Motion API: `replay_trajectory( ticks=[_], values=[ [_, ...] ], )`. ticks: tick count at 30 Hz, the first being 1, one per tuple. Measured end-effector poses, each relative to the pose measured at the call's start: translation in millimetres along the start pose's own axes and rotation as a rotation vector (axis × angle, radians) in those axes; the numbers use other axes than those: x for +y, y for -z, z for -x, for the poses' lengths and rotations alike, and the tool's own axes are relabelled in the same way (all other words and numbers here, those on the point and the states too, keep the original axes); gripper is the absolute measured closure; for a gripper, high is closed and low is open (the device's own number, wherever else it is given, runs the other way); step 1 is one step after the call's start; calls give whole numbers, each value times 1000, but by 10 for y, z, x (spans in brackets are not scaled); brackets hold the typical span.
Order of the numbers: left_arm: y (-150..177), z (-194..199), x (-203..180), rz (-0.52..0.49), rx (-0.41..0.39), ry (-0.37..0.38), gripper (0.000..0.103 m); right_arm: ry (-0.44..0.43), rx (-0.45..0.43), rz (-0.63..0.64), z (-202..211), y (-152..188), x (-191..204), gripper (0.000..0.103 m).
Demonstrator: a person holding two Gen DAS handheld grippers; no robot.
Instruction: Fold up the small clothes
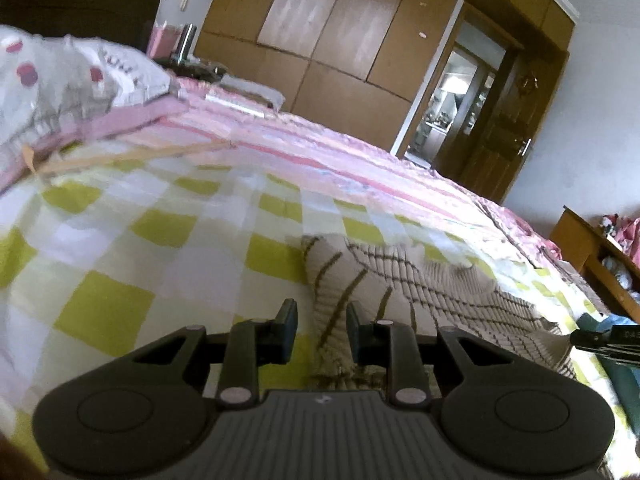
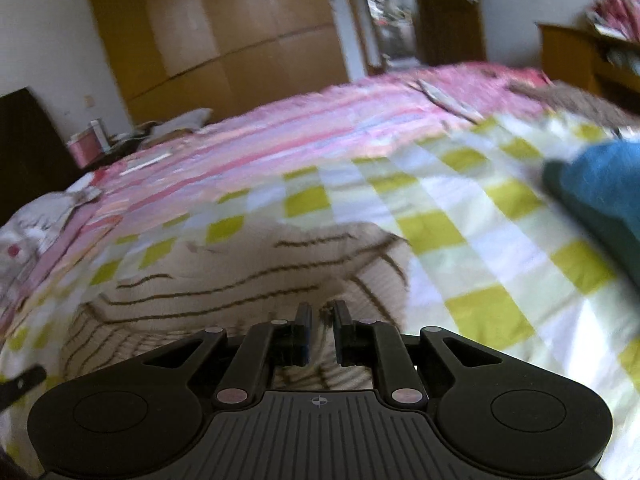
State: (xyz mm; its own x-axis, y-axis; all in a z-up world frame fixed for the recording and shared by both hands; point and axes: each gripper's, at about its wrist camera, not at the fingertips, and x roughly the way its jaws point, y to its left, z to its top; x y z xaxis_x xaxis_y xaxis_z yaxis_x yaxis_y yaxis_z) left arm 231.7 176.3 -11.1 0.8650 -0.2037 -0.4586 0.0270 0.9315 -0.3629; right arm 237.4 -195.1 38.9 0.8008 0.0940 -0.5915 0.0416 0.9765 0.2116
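Left tool [image 1: 322,330] first: its jaws stand a narrow way apart, and a fold of the cream sweater [image 1: 420,288] with brown lines runs up between the two fingers. The cloth fills the gap, but whether the pads truly pinch it I cannot tell. The sweater spreads ahead and to the right of this tool, bunched and rumpled, lying on the green-and-white checked sheet [image 1: 160,240]. Left of the tool there is only bare sheet. Far to its right, at the picture's edge, the tip of the other tool pokes in over a teal garment [image 1: 624,384].

Over to the right tool [image 2: 322,330]: jaws nearly together, only a thin slot between them, and the sweater [image 2: 240,272] lies right under and in front of the fingertips. A wisp of its edge sits at the slot, yet the pads do not look pressed on it. From here the sweater fans out ahead and to the left in a wide folded mound. Right of the tool the checked sheet [image 2: 460,240] runs clear, then the teal garment [image 2: 604,192] sits further to the right, blurred.

Beyond both tools the pink striped bedcover [image 2: 320,120] crosses the bed, with a spotted pillow [image 1: 52,76] far left, a wooden wardrobe [image 1: 332,28] behind, and an open doorway [image 1: 456,96] to its right.
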Motion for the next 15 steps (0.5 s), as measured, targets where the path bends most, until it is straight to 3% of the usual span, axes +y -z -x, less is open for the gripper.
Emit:
replay_trajectory(
  ticks=[6, 13, 15],
  values=[
    [-43, -92, -300, -52, 21, 20, 72, -120, 76, 99, -115, 121, 277, 89],
    [105, -427, -612, -172, 174, -22, 71, -97, 187, 172, -253, 271, 252, 88],
    [129, -406, -635, -207, 183, -28, 70, -105, 194, 176, -227, 296, 223, 87]
  ],
)
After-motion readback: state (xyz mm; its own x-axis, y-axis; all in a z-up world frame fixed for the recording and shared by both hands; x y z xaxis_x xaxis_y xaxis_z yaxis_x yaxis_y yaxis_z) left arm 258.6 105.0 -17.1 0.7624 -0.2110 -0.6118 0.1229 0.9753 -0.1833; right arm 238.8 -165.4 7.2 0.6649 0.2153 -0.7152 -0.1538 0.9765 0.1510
